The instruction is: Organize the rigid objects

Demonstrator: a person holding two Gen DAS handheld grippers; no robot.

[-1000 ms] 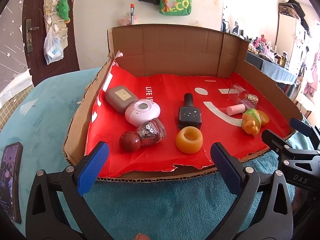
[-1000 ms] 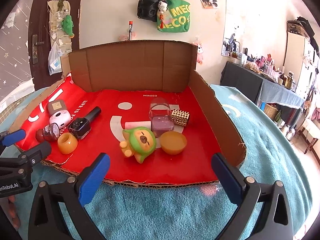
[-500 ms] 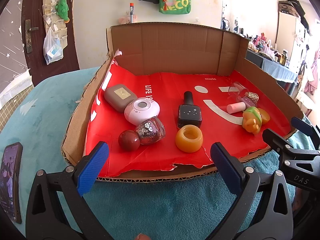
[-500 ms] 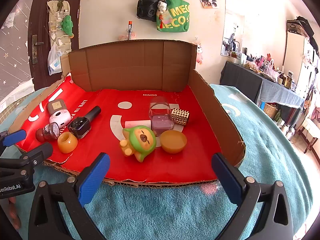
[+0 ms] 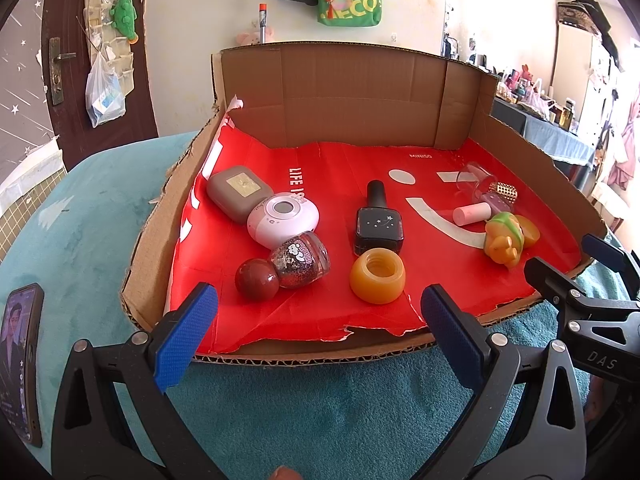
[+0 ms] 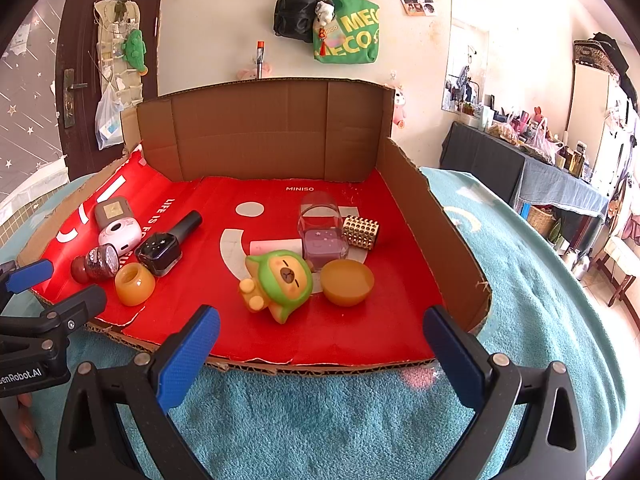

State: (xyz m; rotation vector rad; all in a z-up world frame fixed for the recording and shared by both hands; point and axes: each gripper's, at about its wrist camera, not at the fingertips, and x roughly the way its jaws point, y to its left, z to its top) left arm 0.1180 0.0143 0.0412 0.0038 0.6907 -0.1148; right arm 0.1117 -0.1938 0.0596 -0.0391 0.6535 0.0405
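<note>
A cardboard tray (image 5: 360, 92) (image 6: 420, 216) with a red liner lies on a teal blanket. Its left half holds a grey case (image 5: 239, 192), a white round device (image 5: 283, 220), a glitter bottle with a dark red ball cap (image 5: 296, 264), a black nail polish bottle (image 5: 378, 226) and an orange ring (image 5: 377, 277) (image 6: 135, 284). Its right half holds a green and orange figure (image 6: 280, 282), an orange dome (image 6: 346, 282), a purple cube under a clear cup (image 6: 323, 236), a gold studded cylinder (image 6: 360, 232) and a pink stick (image 5: 472, 214). My left gripper (image 5: 316, 328) and right gripper (image 6: 320, 340) hang open and empty before the tray's front edge.
A phone (image 5: 18, 360) lies on the blanket left of the tray. Behind the tray are a wall with hanging bags (image 6: 346, 32) and a dark door (image 5: 60, 60). A cluttered table (image 6: 520, 152) stands at the far right. The blanket (image 6: 540, 280) extends right of the tray.
Both grippers have edged slightly closer to the tray. Their jaws stay open and no object has moved.
</note>
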